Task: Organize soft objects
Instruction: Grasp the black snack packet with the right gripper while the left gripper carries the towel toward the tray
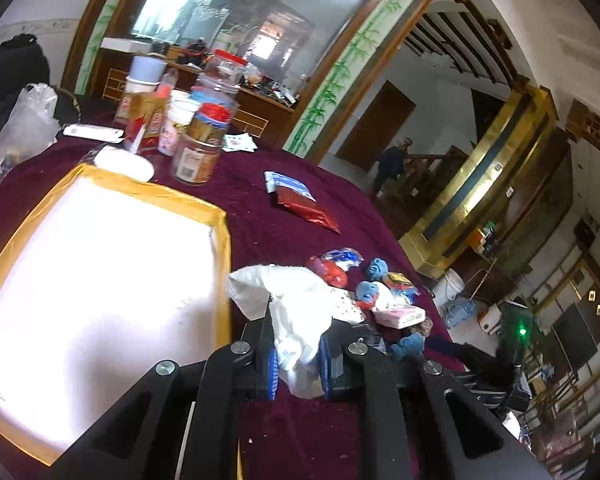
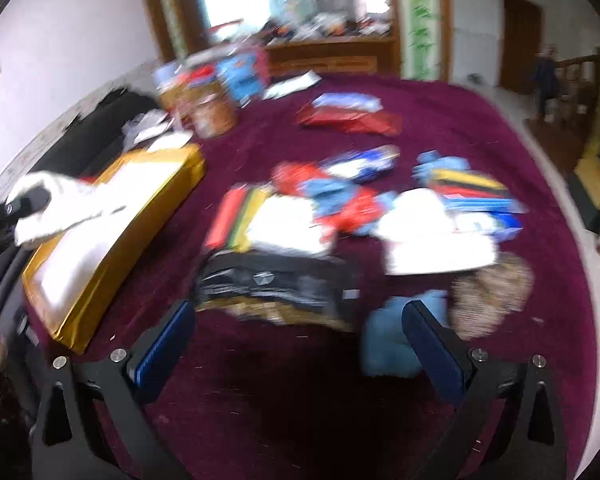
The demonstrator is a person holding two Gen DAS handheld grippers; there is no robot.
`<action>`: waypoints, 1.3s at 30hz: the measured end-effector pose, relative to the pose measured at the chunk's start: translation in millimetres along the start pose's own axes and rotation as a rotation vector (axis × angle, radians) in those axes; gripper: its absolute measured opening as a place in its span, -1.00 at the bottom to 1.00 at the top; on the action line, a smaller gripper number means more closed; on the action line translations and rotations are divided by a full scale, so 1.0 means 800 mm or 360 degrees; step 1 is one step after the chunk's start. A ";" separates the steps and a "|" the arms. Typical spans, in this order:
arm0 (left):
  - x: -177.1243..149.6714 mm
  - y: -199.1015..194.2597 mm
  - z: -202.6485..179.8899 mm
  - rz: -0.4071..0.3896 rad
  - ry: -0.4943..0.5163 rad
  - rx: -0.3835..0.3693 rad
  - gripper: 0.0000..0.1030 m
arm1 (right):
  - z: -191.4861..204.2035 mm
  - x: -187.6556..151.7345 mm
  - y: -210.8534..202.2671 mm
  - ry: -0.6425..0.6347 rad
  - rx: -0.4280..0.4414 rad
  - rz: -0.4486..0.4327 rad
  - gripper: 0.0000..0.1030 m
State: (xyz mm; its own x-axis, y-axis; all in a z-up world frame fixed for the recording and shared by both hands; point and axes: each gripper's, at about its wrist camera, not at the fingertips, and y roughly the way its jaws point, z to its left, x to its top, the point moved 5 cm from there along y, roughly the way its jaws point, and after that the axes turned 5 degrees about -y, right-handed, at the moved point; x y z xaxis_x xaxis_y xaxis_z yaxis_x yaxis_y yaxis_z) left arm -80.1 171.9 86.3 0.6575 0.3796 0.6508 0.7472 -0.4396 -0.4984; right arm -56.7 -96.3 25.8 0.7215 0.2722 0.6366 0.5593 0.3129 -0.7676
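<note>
My left gripper (image 1: 298,332) is shut on a crumpled white cloth (image 1: 300,300) that bulges out above the pads, just right of a shallow white box with gold-taped edges (image 1: 220,232). Beyond it lies a pile of small soft things (image 1: 368,288) in blue, red and white. The right wrist view is blurred. There my right gripper (image 2: 300,336) stands open and empty over the maroon tablecloth (image 2: 284,400), just short of a black folded item (image 2: 276,280). A light blue soft piece (image 2: 388,340) lies by its right finger. At far left the white cloth (image 2: 72,204) hangs over the box (image 2: 112,240).
Jars, cups and cartons (image 1: 196,148) crowd the table's far side, with a clear plastic bag (image 1: 24,124) to their left. A red foil packet (image 1: 304,208) lies mid-table. A leopard-print piece (image 2: 492,296) lies near the table's right edge. A person (image 1: 392,164) stands far off by a door.
</note>
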 end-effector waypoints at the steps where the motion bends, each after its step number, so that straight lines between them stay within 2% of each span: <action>1: 0.000 -0.001 0.004 -0.0001 -0.0022 -0.0004 -0.72 | 0.007 0.004 0.015 -0.0022 -0.0003 0.0049 1.00; 4: -0.001 -0.006 0.010 -0.0001 -0.0040 -0.0006 -0.72 | 0.014 0.015 0.047 -0.0050 -0.0055 0.0106 1.00; 7: -0.002 -0.013 0.018 -0.0005 -0.0051 0.0007 -0.72 | 0.015 0.021 0.079 -0.0043 -0.0036 0.0192 0.99; 8: -0.002 -0.016 0.021 -0.0008 -0.0058 0.0010 -0.72 | 0.016 0.019 0.084 -0.0026 -0.0008 0.0208 0.88; 9: -0.002 -0.018 0.024 -0.0012 -0.0062 0.0012 -0.72 | 0.017 0.017 0.083 -0.0001 0.0028 0.0211 0.66; 10: -0.001 -0.020 0.026 -0.0015 -0.0062 0.0014 -0.71 | 0.021 0.013 0.083 0.0021 0.0086 0.0248 -0.21; 11: -0.002 -0.022 0.029 -0.0019 -0.0060 0.0018 -0.71 | 0.027 0.004 0.083 0.0072 0.0219 0.0324 -0.52; 13: -0.001 -0.021 0.035 -0.0019 -0.0072 0.0025 -0.71 | 0.041 -0.006 0.073 0.0081 0.0341 0.0373 -0.56; 15: 0.000 -0.018 0.042 -0.0014 -0.0094 0.0021 -0.71 | 0.068 -0.020 0.061 -0.0061 0.0461 0.0446 -0.55; 16: 0.000 -0.016 0.044 -0.0009 -0.0104 0.0024 -0.71 | 0.076 -0.023 0.055 -0.0125 0.0437 0.0453 -0.53; 18: -0.001 -0.010 0.049 0.0008 -0.0131 0.0019 -0.72 | 0.083 -0.019 0.044 -0.0297 0.0167 0.0367 -0.12; 19: -0.002 -0.008 0.049 0.0014 -0.0141 0.0015 -0.71 | 0.086 -0.014 0.040 -0.0366 0.0061 0.0306 0.35; 20: -0.003 -0.006 0.049 0.0022 -0.0149 0.0010 -0.71 | 0.090 -0.006 0.037 -0.0412 -0.0006 0.0234 0.56; 22: -0.006 -0.007 0.047 0.0029 -0.0146 0.0009 -0.72 | 0.098 0.009 0.038 -0.0478 -0.0071 0.0131 0.56; 24: -0.006 -0.011 0.045 0.0024 -0.0133 0.0014 -0.72 | 0.108 0.020 0.053 -0.0512 -0.0045 0.0120 0.56; 25: -0.005 -0.014 0.044 0.0018 -0.0131 0.0017 -0.72 | 0.112 0.026 0.062 -0.0526 -0.0041 0.0126 0.54; 27: -0.002 -0.019 0.044 0.0009 -0.0132 0.0023 -0.71 | 0.117 0.032 0.083 -0.0554 -0.0054 0.0143 0.06; 28: 0.000 -0.021 0.044 0.0005 -0.0131 0.0028 -0.71 | 0.113 0.031 0.091 -0.0553 -0.0049 0.0183 -0.50; 30: 0.005 -0.027 0.046 -0.0002 -0.0117 0.0051 -0.71 | 0.109 0.034 0.096 -0.0500 -0.0025 0.0186 -0.56; 32: 0.013 -0.032 0.048 -0.0009 -0.0100 0.0065 -0.71 | 0.101 0.036 0.085 -0.0403 0.0057 0.0179 -0.71; 36: 0.036 -0.032 0.054 -0.0024 -0.0075 0.0082 -0.71 | 0.094 0.050 0.056 -0.0212 0.0191 0.0142 -0.77; 39: 0.056 -0.019 0.059 -0.0025 -0.0049 0.0117 -0.71 | 0.106 0.078 0.043 -0.0141 0.0290 0.0101 -0.78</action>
State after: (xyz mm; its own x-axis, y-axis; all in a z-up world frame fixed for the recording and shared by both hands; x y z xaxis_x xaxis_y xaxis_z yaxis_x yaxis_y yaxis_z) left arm -57.4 234.2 96.1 0.6474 0.4112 0.6417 0.7618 -0.3730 -0.5296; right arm -26.9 8.7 45.8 0.7098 0.3733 0.5974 0.4248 0.4498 -0.7857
